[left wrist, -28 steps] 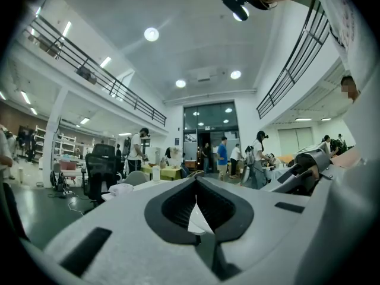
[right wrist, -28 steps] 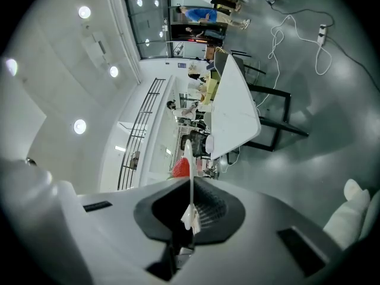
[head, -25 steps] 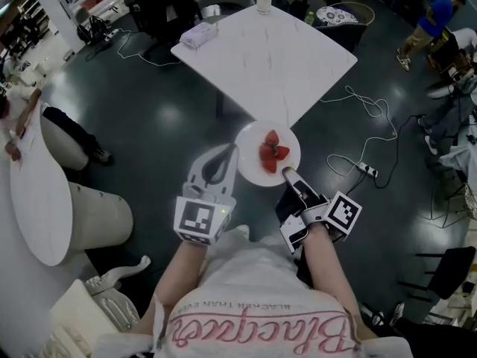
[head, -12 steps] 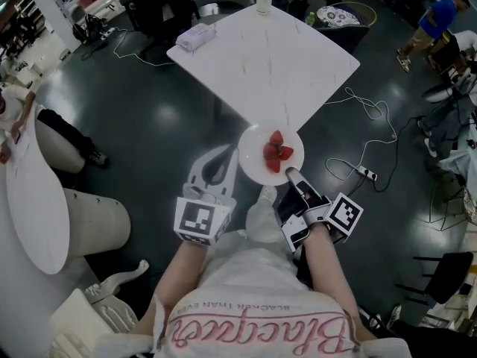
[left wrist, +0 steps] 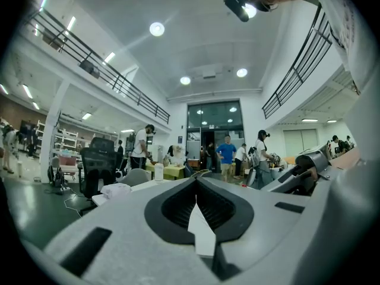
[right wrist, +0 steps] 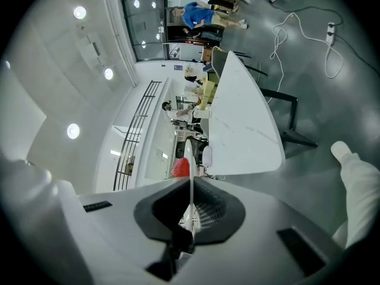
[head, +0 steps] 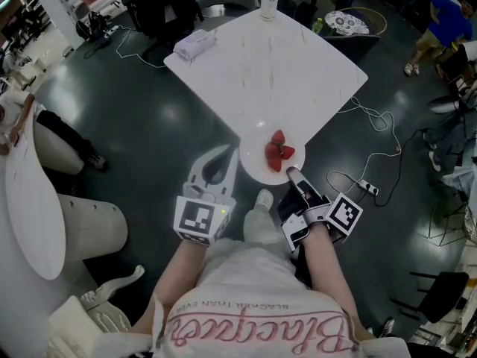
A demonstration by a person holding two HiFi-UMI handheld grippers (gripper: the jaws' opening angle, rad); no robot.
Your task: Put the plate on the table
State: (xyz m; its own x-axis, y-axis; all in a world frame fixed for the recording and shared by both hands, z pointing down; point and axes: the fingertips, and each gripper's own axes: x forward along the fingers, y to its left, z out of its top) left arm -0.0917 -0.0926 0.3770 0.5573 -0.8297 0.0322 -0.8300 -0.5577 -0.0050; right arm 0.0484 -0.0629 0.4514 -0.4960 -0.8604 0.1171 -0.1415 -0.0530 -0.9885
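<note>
With our right gripper [head: 290, 173] clamped on the plate [head: 256, 167] at mid-frame, by the near corner of the table [head: 268, 66], and the left gripper [head: 232, 149] closed empty, we should carry it level further over the top before lowering.

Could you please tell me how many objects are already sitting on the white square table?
2: a folded cloth near its left corner and a cup at its far corner. The held plate isn't counted.

Left claw [head: 227, 155] held forward, jaws pressed together, nothing between. Right claw [head: 291, 174] extended forward, jaws clamped on plate [head: 252, 162] rim. Both pointed ahead, side by side.
</note>
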